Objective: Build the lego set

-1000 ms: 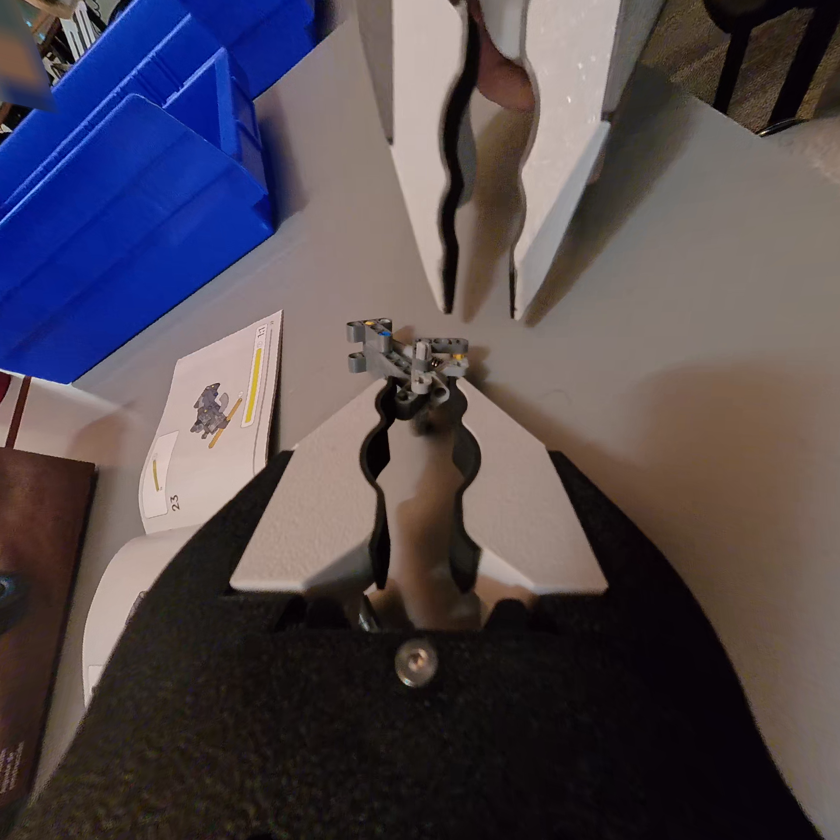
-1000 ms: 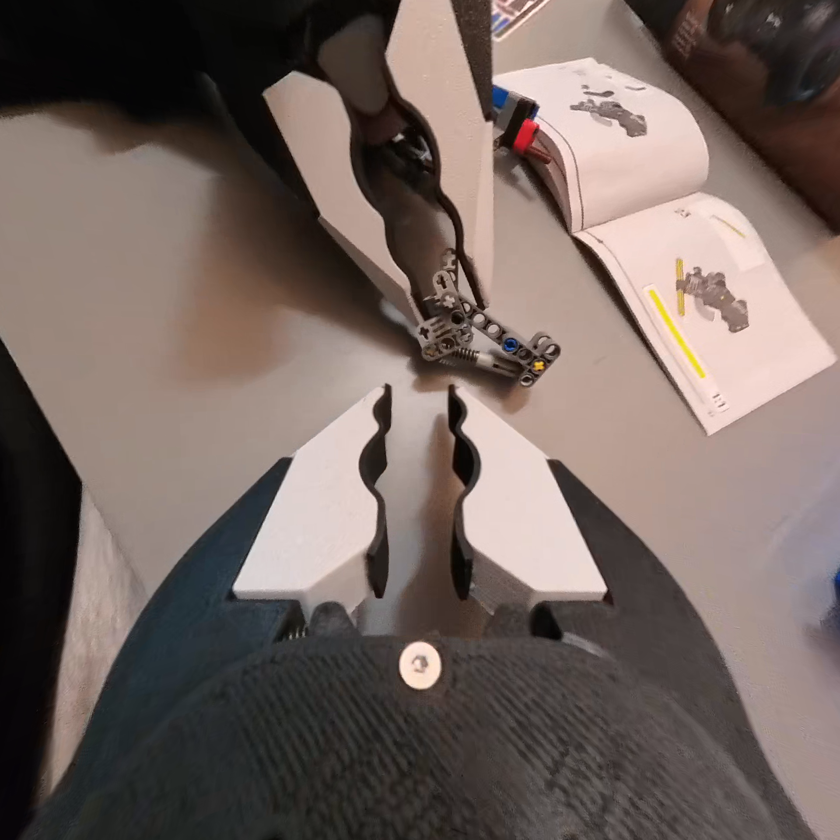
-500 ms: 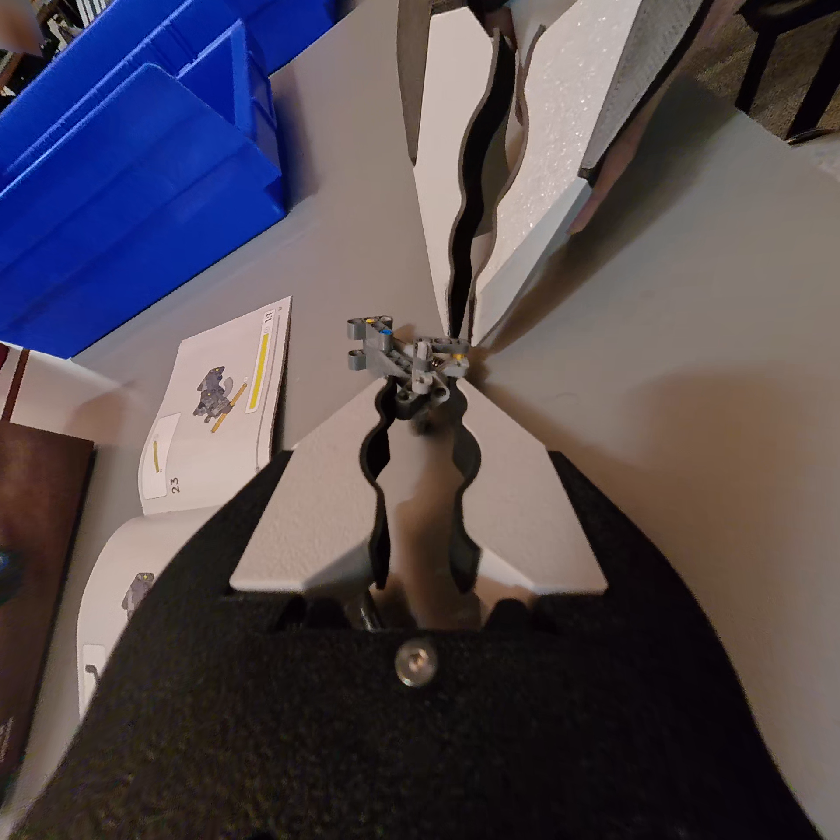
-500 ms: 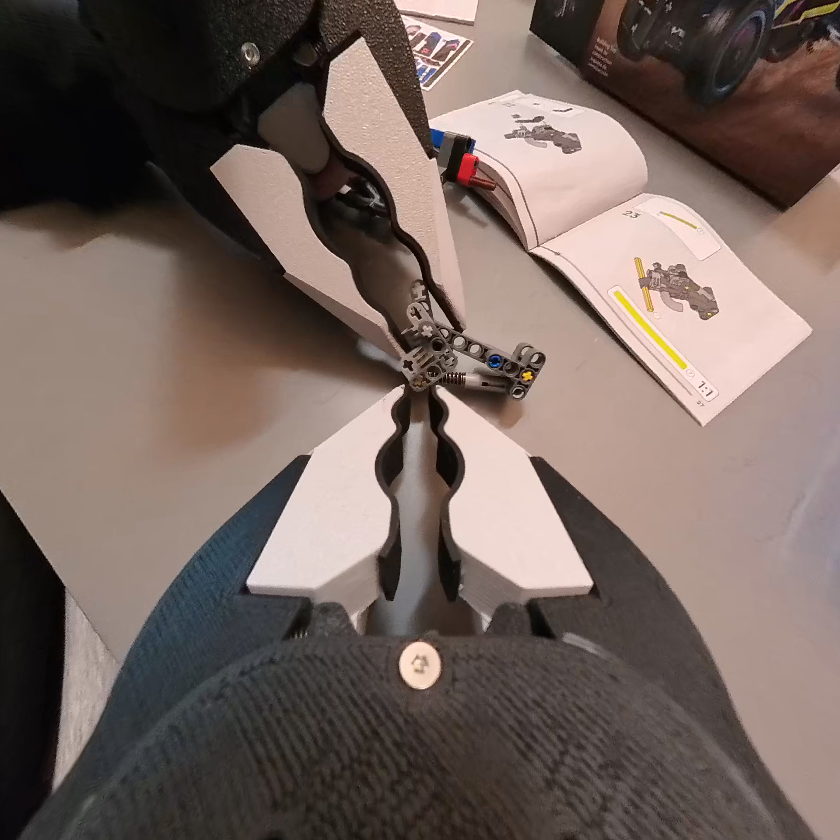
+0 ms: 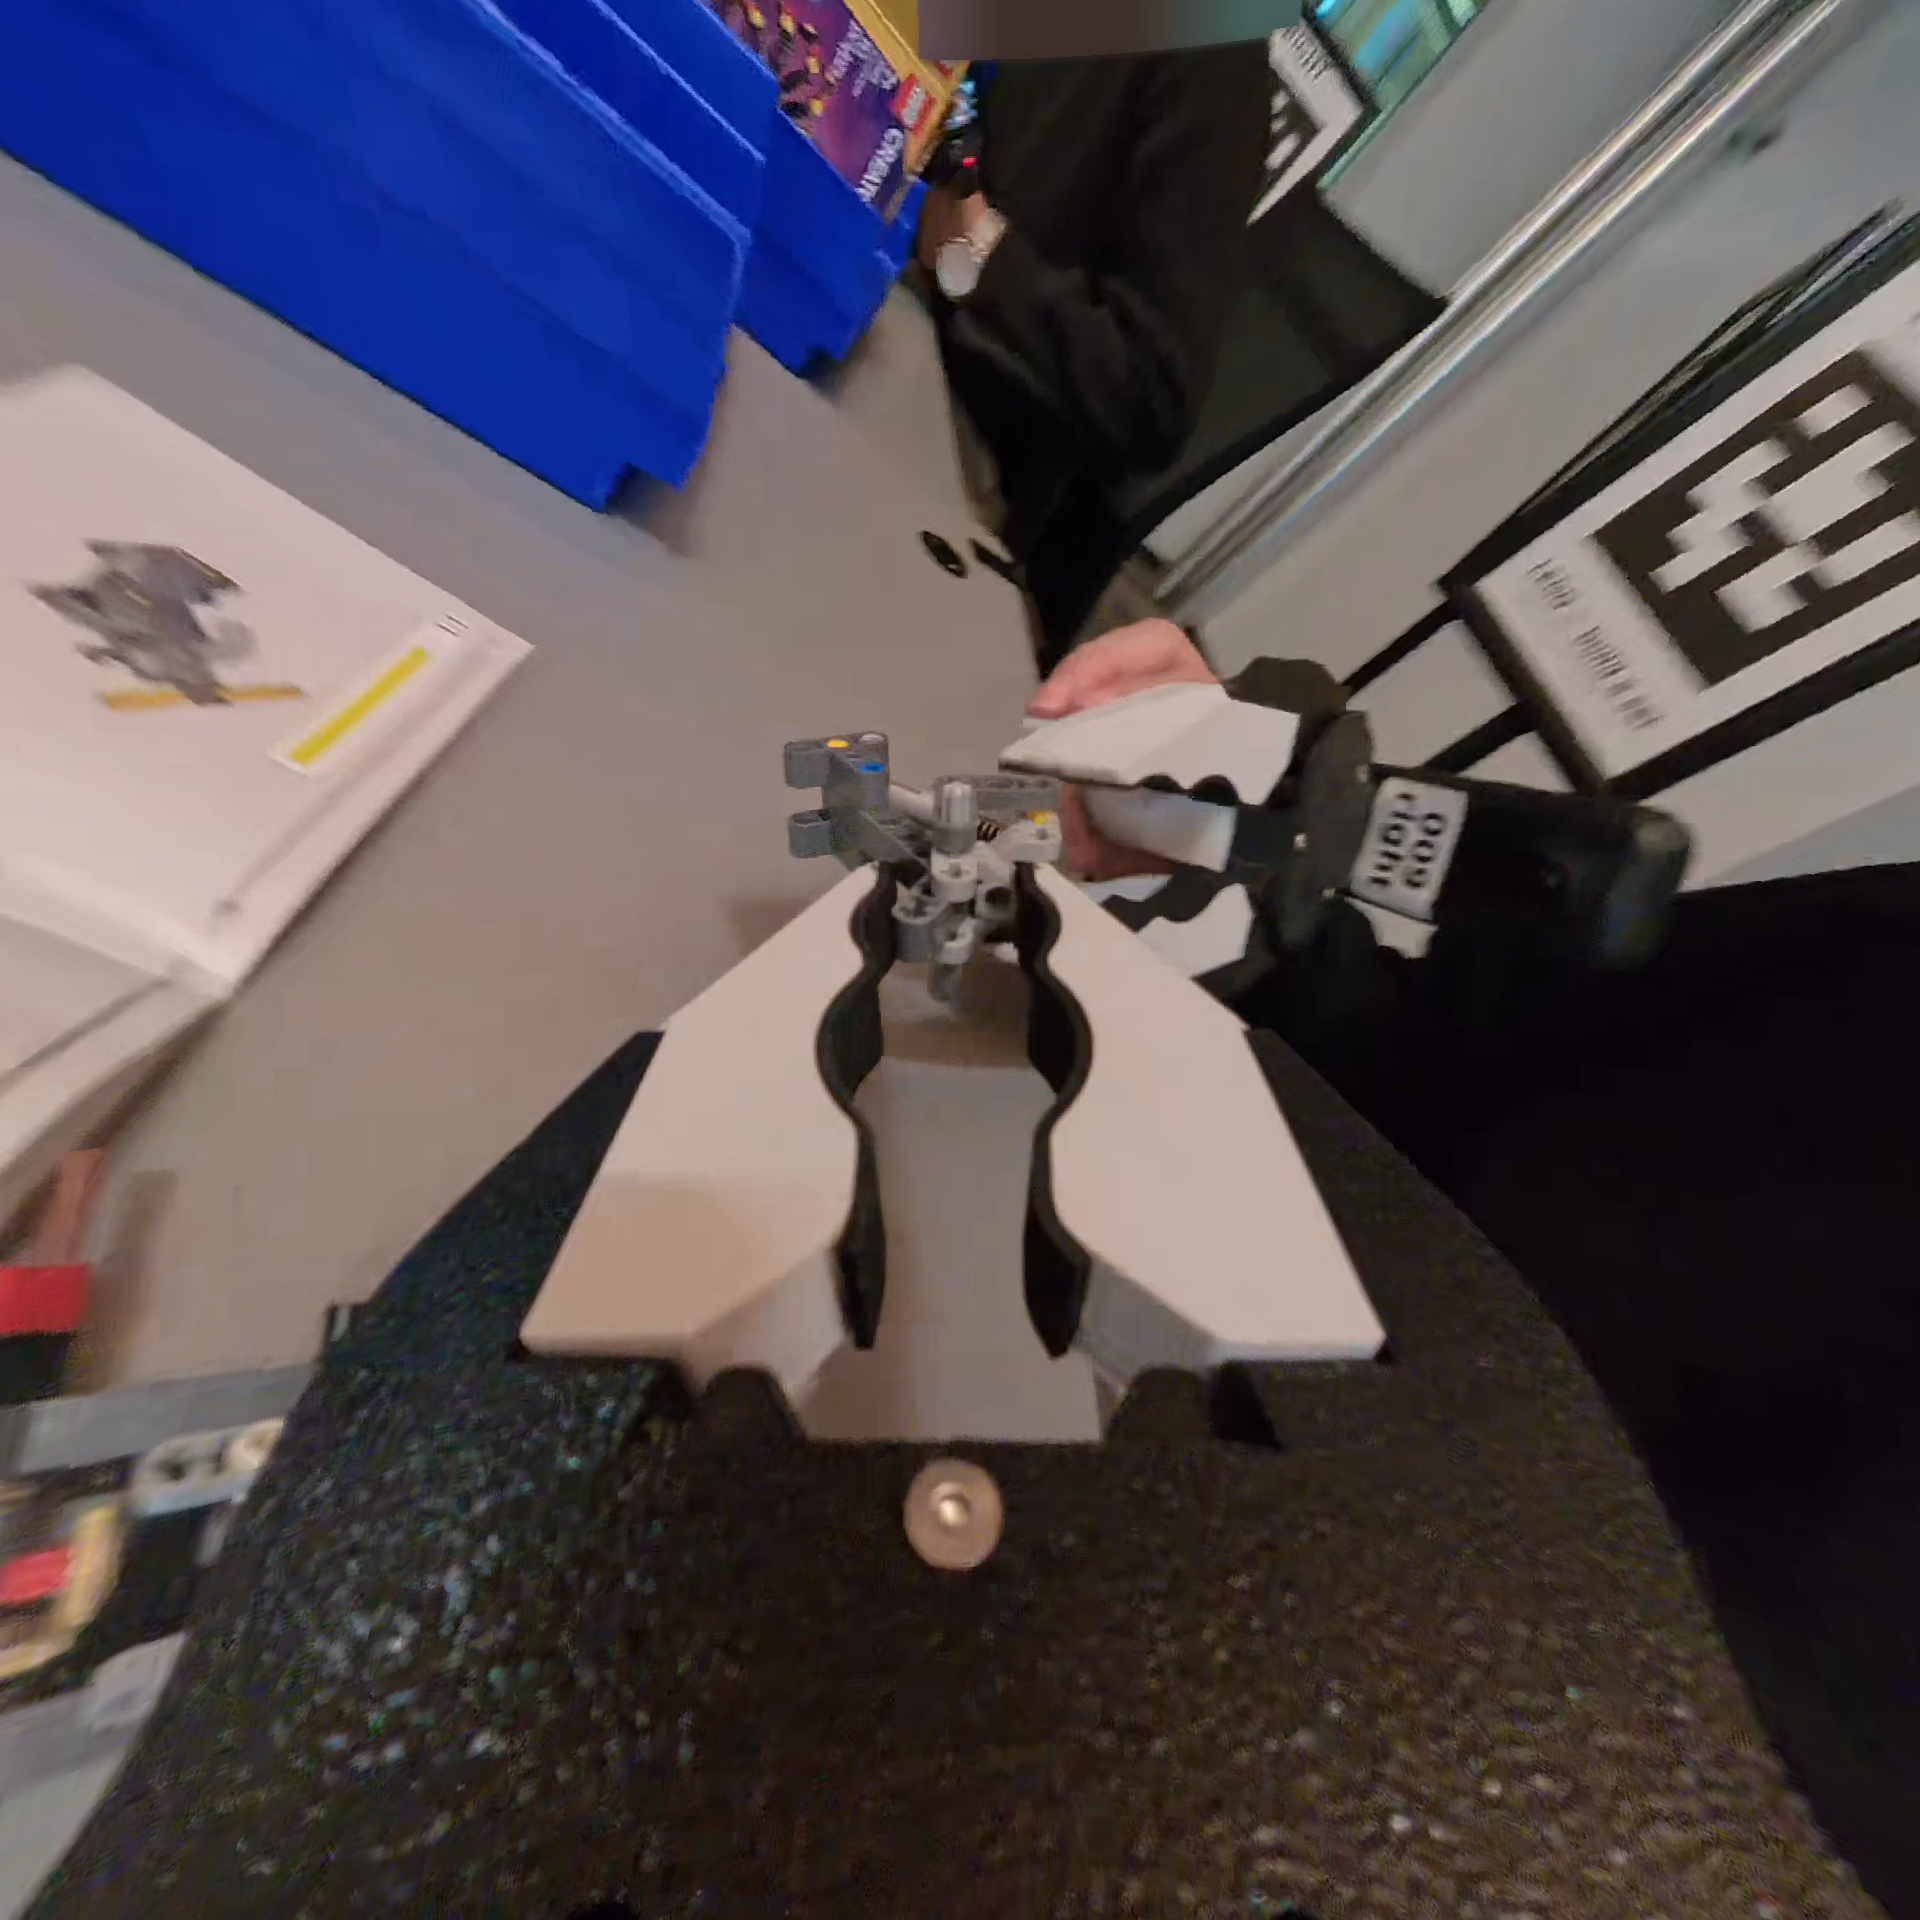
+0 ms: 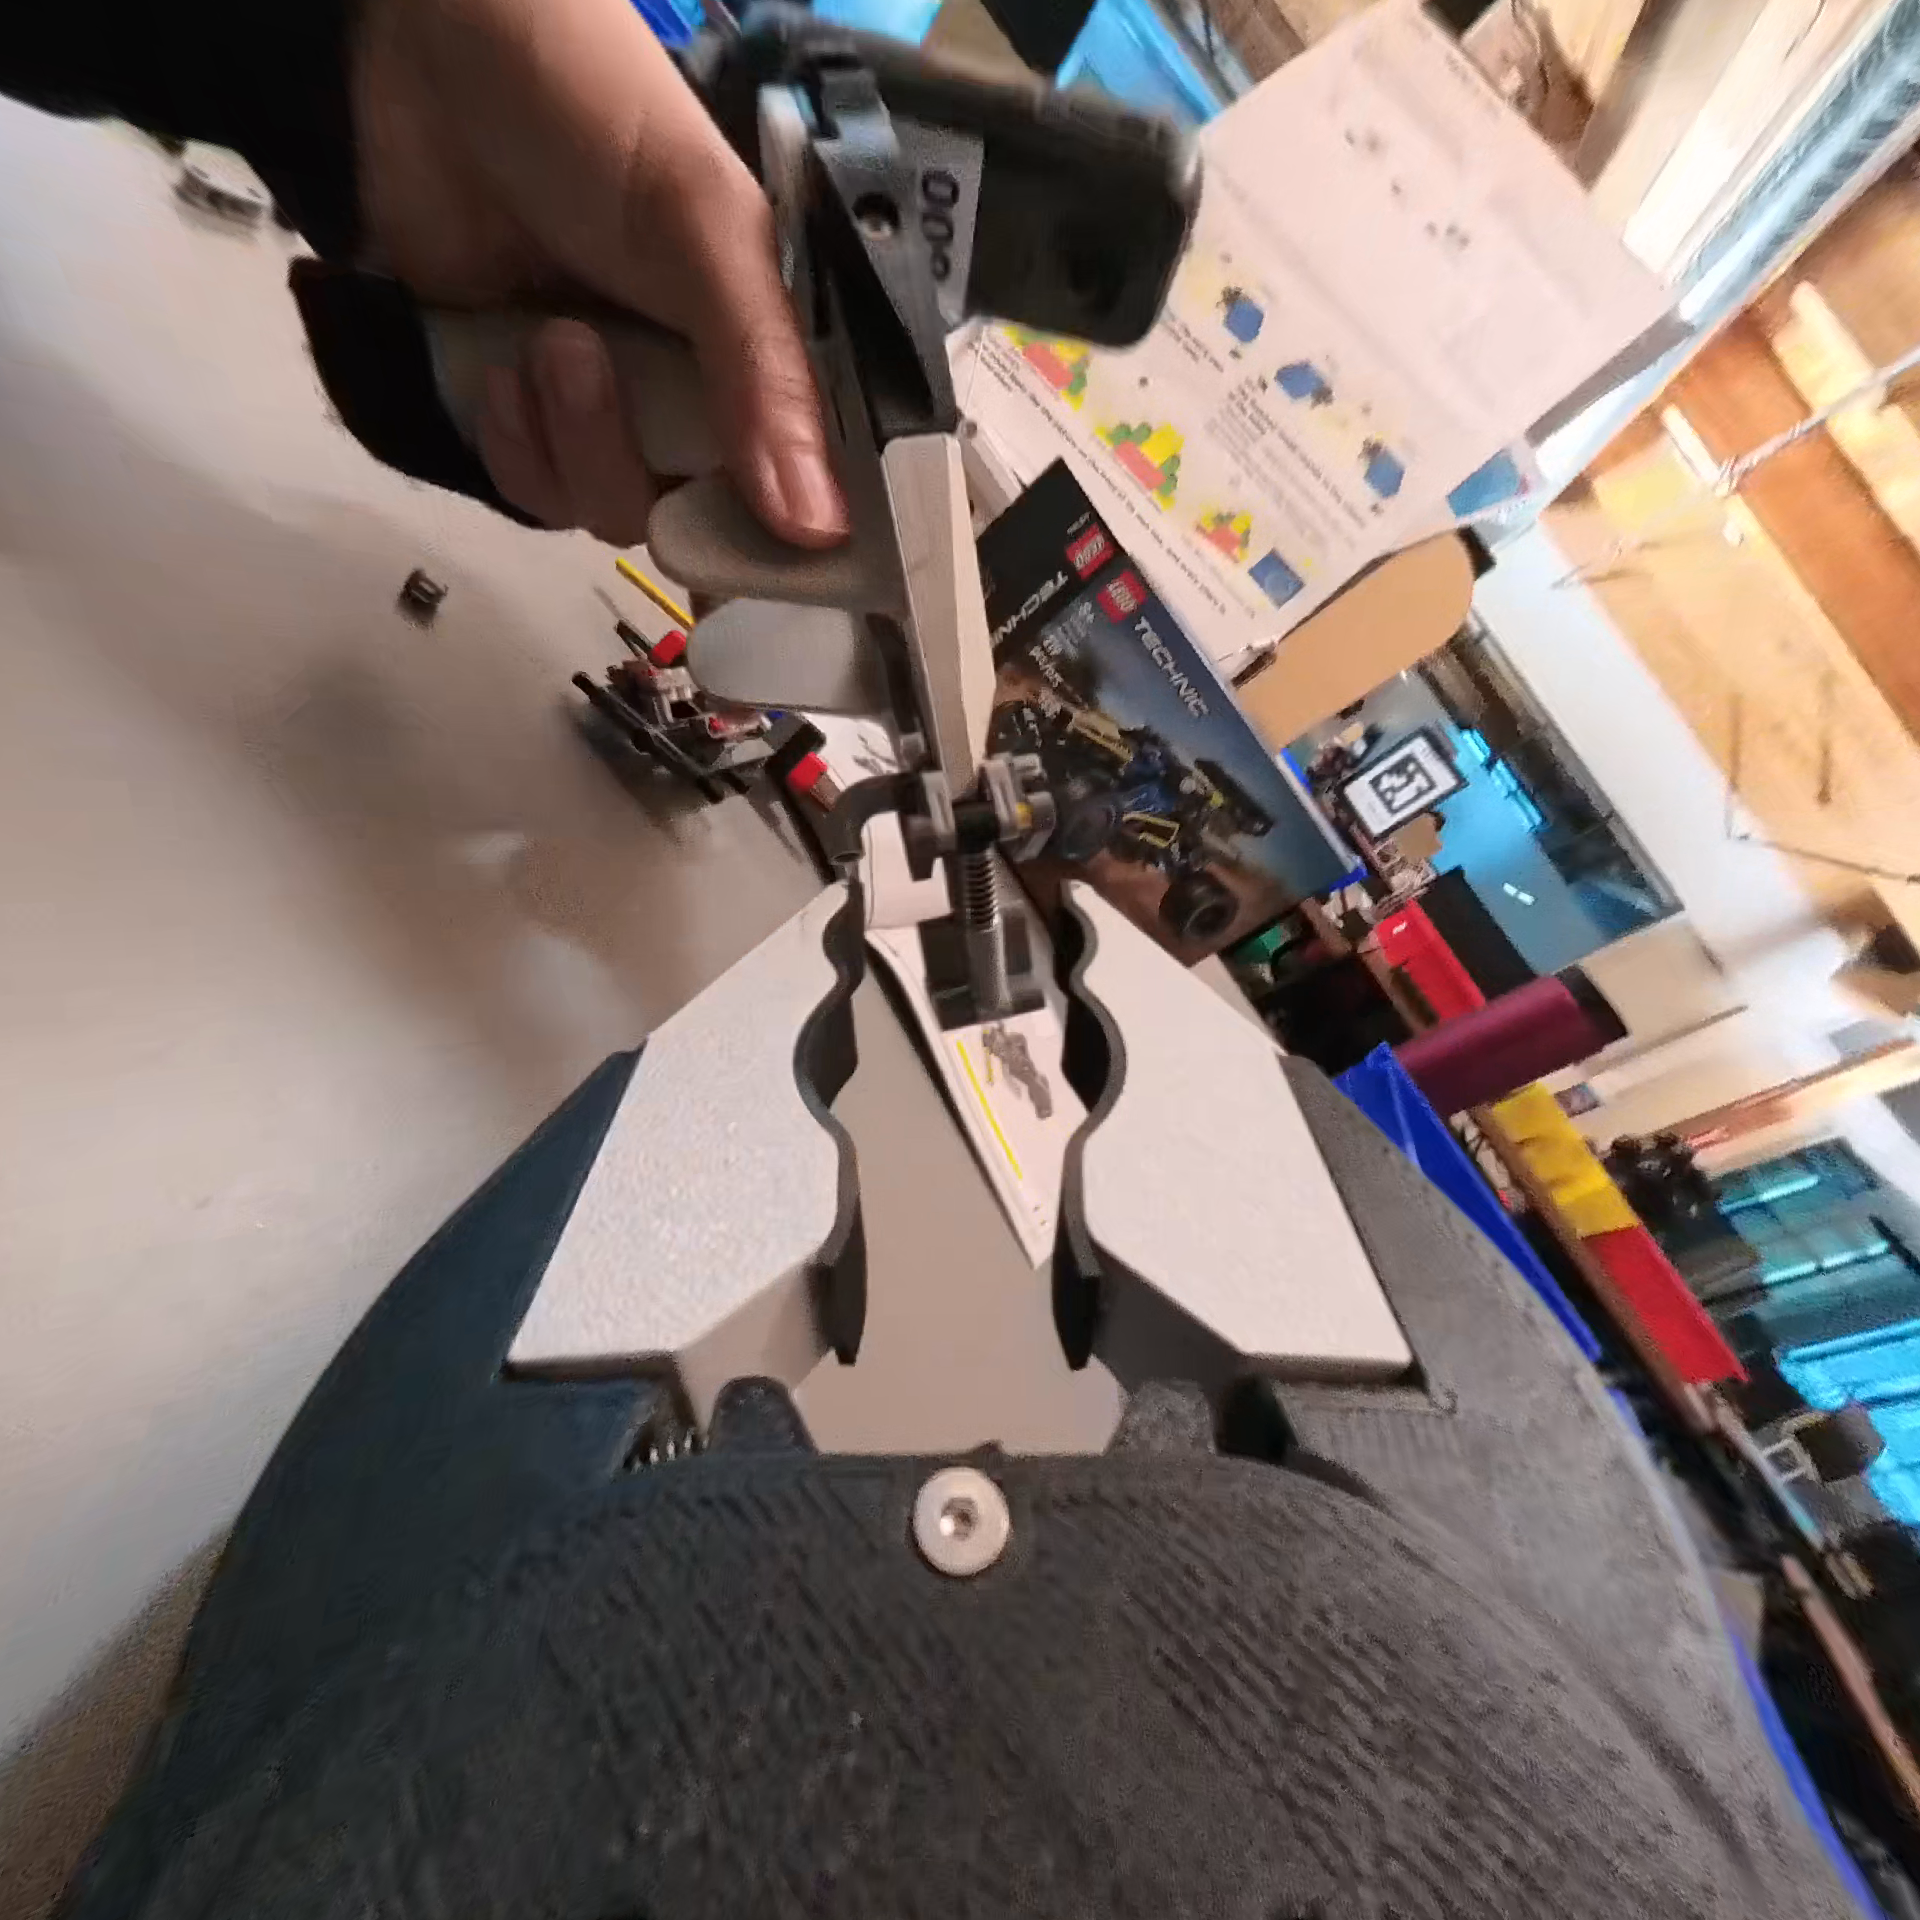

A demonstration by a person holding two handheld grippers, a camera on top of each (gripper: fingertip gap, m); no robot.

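Observation:
A small grey Lego assembly (image 5: 862, 810) with a spring, a blue pin and a yellow pin is held up off the grey table (image 5: 623, 727). My left gripper (image 5: 951, 896) is shut on its lower part. My right gripper (image 6: 961, 914) is open, and its fingers stand on either side of the assembly's spring end (image 6: 982, 935) with gaps showing. In the left wrist view the right gripper (image 5: 1039, 795) comes in from the right. In the right wrist view the left gripper (image 6: 948, 774) comes down from above, edge-on, held by a hand (image 6: 582, 260).
The open instruction booklet (image 5: 208, 675) lies left on the table, with blue bins (image 5: 416, 229) behind it. A partial black and red build (image 6: 686, 717) and the set's box (image 6: 1122, 748) sit farther off. A person in black (image 5: 1091, 312) stands at the table's far edge. My two grippers' fingertips are within a few centimetres of each other.
Both grippers have lifted and tilted, raising the assembly off the table. The right gripper's fingers have spread wider and now straddle the assembly's end. The left grip is unchanged.

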